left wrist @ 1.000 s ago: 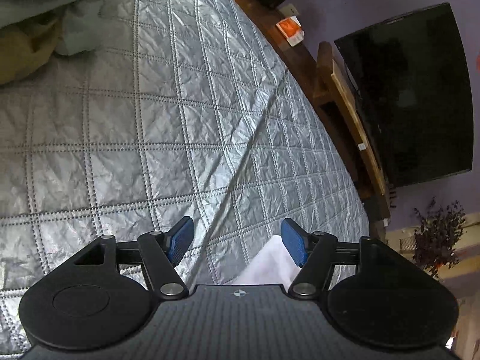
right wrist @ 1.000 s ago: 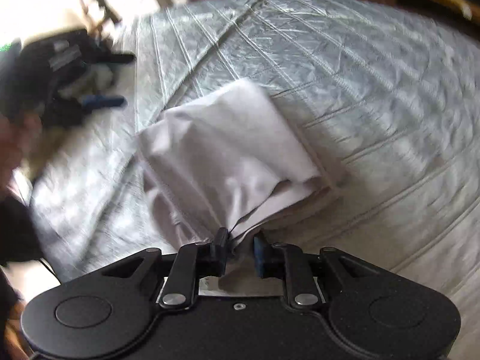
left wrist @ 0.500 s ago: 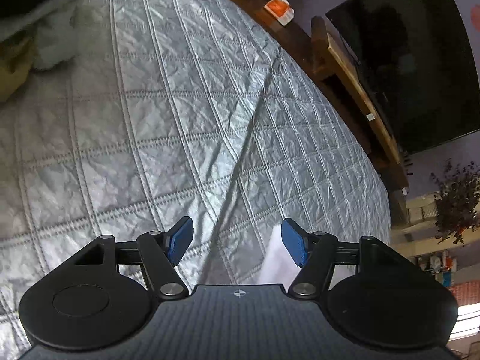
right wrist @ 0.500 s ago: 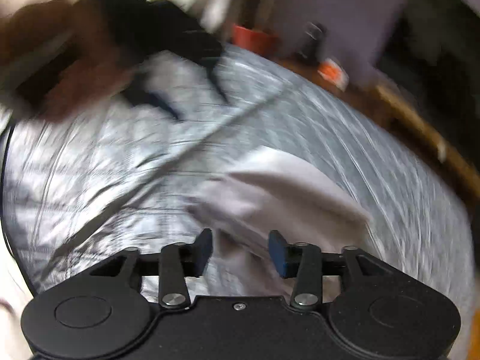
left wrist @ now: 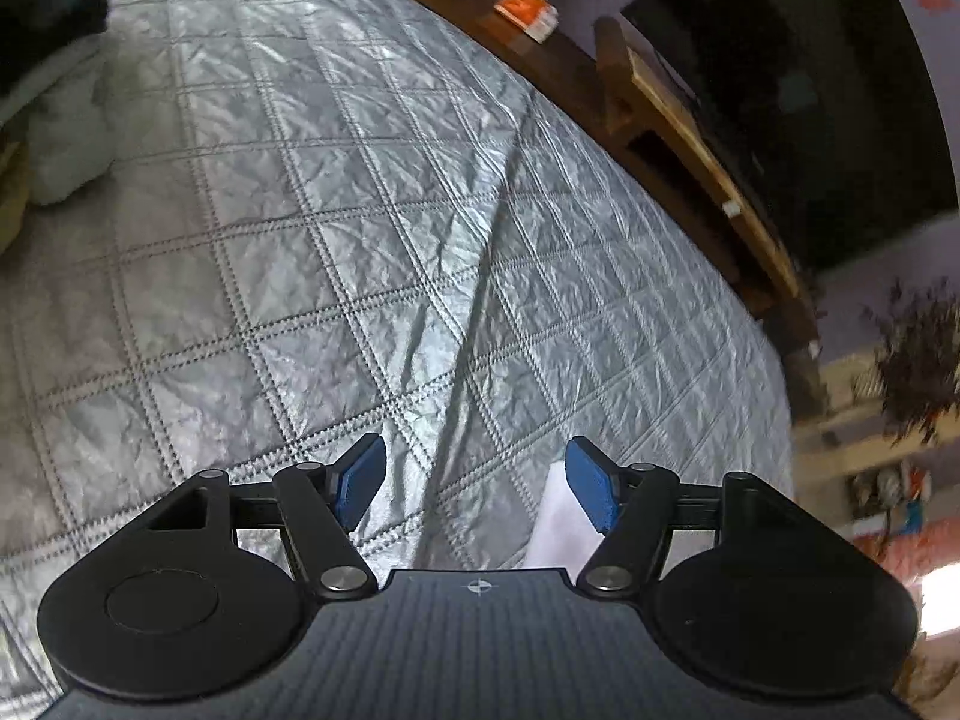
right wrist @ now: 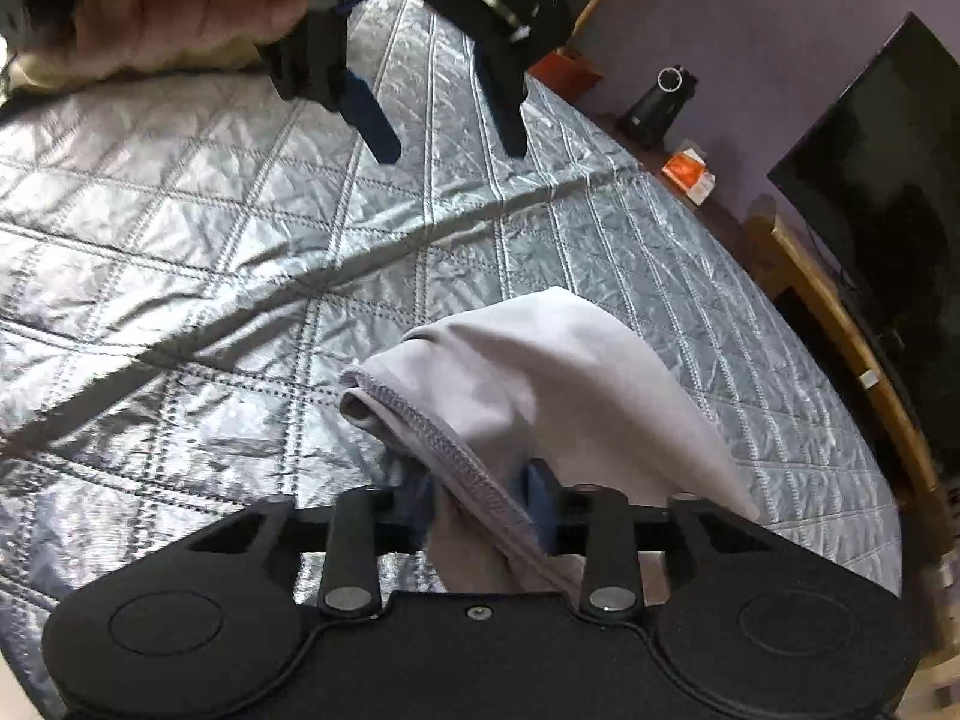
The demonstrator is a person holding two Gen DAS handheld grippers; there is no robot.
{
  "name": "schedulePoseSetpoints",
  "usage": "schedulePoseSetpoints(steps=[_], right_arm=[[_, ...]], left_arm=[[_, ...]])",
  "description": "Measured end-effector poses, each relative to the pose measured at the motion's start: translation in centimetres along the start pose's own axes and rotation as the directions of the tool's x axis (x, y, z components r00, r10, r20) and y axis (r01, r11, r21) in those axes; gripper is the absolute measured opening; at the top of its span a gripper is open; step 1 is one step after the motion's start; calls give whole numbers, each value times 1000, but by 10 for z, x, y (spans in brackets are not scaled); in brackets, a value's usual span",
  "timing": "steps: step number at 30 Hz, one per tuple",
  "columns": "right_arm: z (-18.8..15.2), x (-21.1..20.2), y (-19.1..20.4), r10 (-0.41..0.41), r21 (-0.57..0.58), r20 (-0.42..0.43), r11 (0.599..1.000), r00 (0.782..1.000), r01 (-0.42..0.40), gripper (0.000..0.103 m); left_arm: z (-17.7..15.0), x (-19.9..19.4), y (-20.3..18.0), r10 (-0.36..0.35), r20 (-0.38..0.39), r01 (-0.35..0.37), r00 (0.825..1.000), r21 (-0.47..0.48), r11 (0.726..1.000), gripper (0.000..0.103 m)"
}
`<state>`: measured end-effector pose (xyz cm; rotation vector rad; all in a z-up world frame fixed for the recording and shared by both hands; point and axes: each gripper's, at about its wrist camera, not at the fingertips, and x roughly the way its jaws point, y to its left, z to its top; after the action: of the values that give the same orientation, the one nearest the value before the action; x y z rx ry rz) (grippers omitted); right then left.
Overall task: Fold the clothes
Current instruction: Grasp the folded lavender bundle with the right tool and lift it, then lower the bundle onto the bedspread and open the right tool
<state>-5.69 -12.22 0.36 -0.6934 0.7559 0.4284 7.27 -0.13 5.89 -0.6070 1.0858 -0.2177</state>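
Note:
A folded pale grey garment (right wrist: 540,378) with a stitched hem sits bunched on the silver quilted bedspread (right wrist: 180,276). My right gripper (right wrist: 480,501) is shut on its near end, and the cloth drapes over the right finger. My left gripper (left wrist: 476,483) is open with nothing between its blue pads (left wrist: 360,477). A corner of the same garment (left wrist: 555,531) shows just under its right finger. In the right wrist view the left gripper (right wrist: 444,132) hovers above the bed beyond the garment, held by a hand (right wrist: 150,18).
A heap of other clothes (left wrist: 54,138) lies at the bed's far left. Along the far edge runs a wooden TV stand (left wrist: 690,138) with a black TV (left wrist: 810,90), an orange box (left wrist: 525,3) and a dark speaker (right wrist: 660,96). A plant (left wrist: 918,360) stands at right.
My right gripper let go of the garment's edge, stood open half a second ago, and has now shut on the bunched garment. The left gripper stayed open and shifted slightly.

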Motion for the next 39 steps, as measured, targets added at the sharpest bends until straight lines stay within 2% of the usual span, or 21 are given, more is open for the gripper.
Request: schedulePoseSetpoints(steps=[3,6,8,10,12,14,16,18,19,20,21,22,23,25,26,27,29,33,34,37,39], right_arm=[[-7,-7,-1,13,-16,25,1000,1000,-12,25],[-17,-10,-6,13,-53,32,999,999,-11,24],[-24,-9,-9,13,-111,29,994,1000,-10,24],[-39,-17,-10,60,-246,64,968,996,-42,24],[-55,-26,-10,112,-396,90,916,990,-68,24],[-68,-24,-20,109,-441,75,895,991,-65,22],[-66,-17,-40,63,-344,43,938,997,-44,26],[-64,-11,-59,24,-233,8,972,1000,-22,36],[-61,-14,-66,24,-121,2,992,1000,-23,44],[-59,-17,-73,24,-8,-4,1000,1000,-24,51],[-57,-20,-80,25,106,-10,994,1000,-24,52],[-55,-22,-86,31,221,-16,975,999,-27,52],[-58,-25,-91,57,347,-17,937,998,-48,52],[-63,-31,-99,109,573,-6,815,994,-86,53],[-67,-33,-101,136,638,16,761,991,-115,53],[-66,-36,-99,155,666,38,732,987,-141,52],[-60,-47,-90,125,626,19,772,992,-109,52],[-52,-41,-101,145,722,88,672,986,-163,54],[-52,-39,-99,149,737,78,657,986,-158,58],[-55,-32,-96,164,782,51,607,985,-142,58],[-60,-29,-98,200,818,46,554,979,-152,58]], left_arm=[[-4,6,-18,38,-17,-34,999,186,982,73],[-10,8,-40,77,7,-74,997,392,917,74],[-17,9,-49,85,12,-81,996,485,871,74],[-24,12,-58,91,10,-81,996,565,821,74],[-32,16,-63,96,-1,-75,995,620,781,74],[-39,21,-66,106,-14,-71,994,657,750,74],[-42,23,-69,116,-12,-76,993,691,719,74],[-44,23,-71,126,25,-104,992,728,678,74],[-44,24,-71,129,35,-113,991,740,663,75],[-44,25,-71,130,29,-108,991,741,662,75],[-43,27,-71,129,21,-102,991,741,663,75],[-43,26,-72,124,15,-93,992,748,657,75],[-44,26,-72,117,8,-83,993,756,650,75],[-45,25,-72,104,-5,-63,995,771,634,75],[-45,25,-73,98,-12,-53,995,778,626,75],[-46,25,-73,92,-18,-42,996,785,618,76],[-47,24,-73,80,-32,-22,996,799,601,77],[-49,23,-74,56,-60,18,997,824,566,76],[-50,22,-74,50,-68,28,996,830,557,76],[-53,24,-75,36,-82,51,996,852,520,76],[-56,25,-76,29,-89,63,996,868,492,76]])
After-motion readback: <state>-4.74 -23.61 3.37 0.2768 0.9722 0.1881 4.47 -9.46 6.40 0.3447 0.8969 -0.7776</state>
